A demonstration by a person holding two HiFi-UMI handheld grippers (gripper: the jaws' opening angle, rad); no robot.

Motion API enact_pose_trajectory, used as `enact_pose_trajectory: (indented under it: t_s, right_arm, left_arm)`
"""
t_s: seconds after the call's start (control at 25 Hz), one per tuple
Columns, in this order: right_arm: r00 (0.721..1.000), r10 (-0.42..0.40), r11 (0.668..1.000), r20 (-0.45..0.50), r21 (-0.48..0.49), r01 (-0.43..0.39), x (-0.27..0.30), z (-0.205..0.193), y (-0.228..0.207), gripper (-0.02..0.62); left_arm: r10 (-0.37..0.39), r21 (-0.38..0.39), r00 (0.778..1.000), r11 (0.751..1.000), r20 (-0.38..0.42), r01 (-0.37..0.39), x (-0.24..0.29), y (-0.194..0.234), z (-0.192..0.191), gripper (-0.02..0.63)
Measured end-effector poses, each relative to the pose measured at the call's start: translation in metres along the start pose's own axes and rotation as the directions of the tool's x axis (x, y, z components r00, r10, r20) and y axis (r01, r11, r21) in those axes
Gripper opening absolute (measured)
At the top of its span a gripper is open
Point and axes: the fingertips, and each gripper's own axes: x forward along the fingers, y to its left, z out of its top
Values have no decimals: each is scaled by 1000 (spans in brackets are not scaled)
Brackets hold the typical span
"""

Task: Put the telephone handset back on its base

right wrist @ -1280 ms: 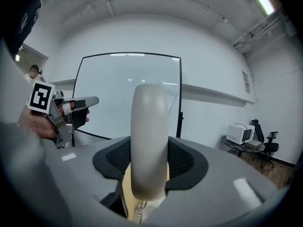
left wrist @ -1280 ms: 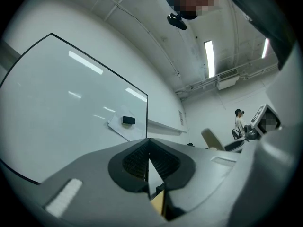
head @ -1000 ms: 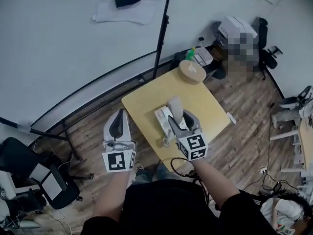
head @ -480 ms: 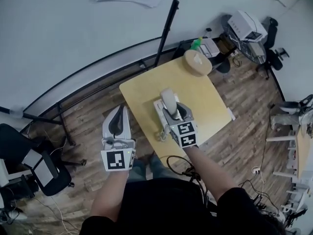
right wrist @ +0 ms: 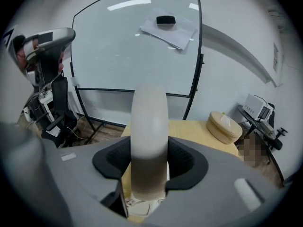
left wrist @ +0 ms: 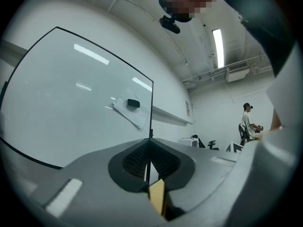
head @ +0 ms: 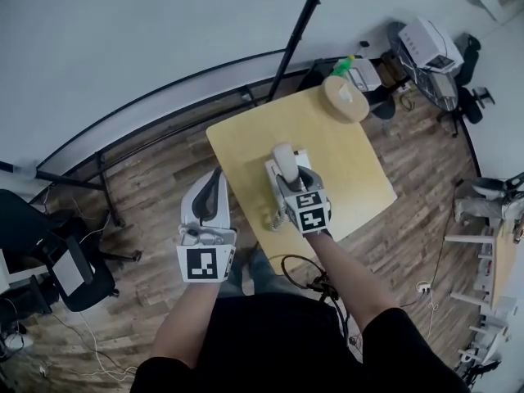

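Observation:
On the yellow table [head: 344, 170] lies the white telephone base [head: 274, 174], its coiled cord [head: 273, 218] hanging at the near edge. My right gripper [head: 288, 178] is shut on the white handset [head: 283, 157], which it holds just over the base. In the right gripper view the handset [right wrist: 149, 126] stands upright between the jaws of the right gripper [right wrist: 149, 167], with the base [right wrist: 142, 206] showing below. My left gripper [head: 210, 211] hangs left of the table over the floor. In the left gripper view, the left gripper [left wrist: 150, 167] is shut and holds nothing.
A round beige container [head: 345, 99] sits at the table's far corner, a green-capped bottle [head: 343, 62] behind it. A whiteboard on a black stand [head: 293, 35] runs along the far side. A black chair [head: 45, 256] stands at left. Cables [head: 307, 281] lie by my feet.
My right gripper has brought the handset in line over the base. The left gripper has stayed at the table's left side, shut.

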Motion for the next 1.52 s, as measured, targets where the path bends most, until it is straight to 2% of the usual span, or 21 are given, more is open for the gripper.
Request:
enact_pose_trajectory:
  t_s: [0.32,0.52,0.88,1.12,1.16,1.36,1.44,1.52]
  right_arm:
    - [989,24,999,-144,35,-19,32,-31,3,219]
    - [963,36,998,-268,61,-21,47,-56,3,219]
    - [918,36,992,-395,124,15,66,-85,2,219]
    - [891,14,993,-454,112,41,67,-94,-1,219]
    - [882,20,993,-470,113,38,68,-99,0,219]
    - [790,67,981,-609,186,60,57,-126,13,219]
    - [785,70,979,-615,193,63,60,-125,14,219]
    - [798,66,980,-600,189,61,64,-120,13,220]
  left_arm:
    - [16,-14,999,1000,-34,-16,0,14,-15,0]
    - [29,-18,999,999,-29,-30,1,23,-18,0]
    - [33,-30,998,999,-56,-34,2,31,-29,0]
    - [36,-32,998,999,-53,-38,5,33,-30,0]
    - [35,-34,998,999,-49,-37,5,34,-30,0]
    - [31,-41,997,999,-64,-34,4,34,-34,0]
    - [37,-44,997,998,-62,-39,3,34,-34,0]
    - [40,-46,998,998,-50,-42,4,33,-32,0]
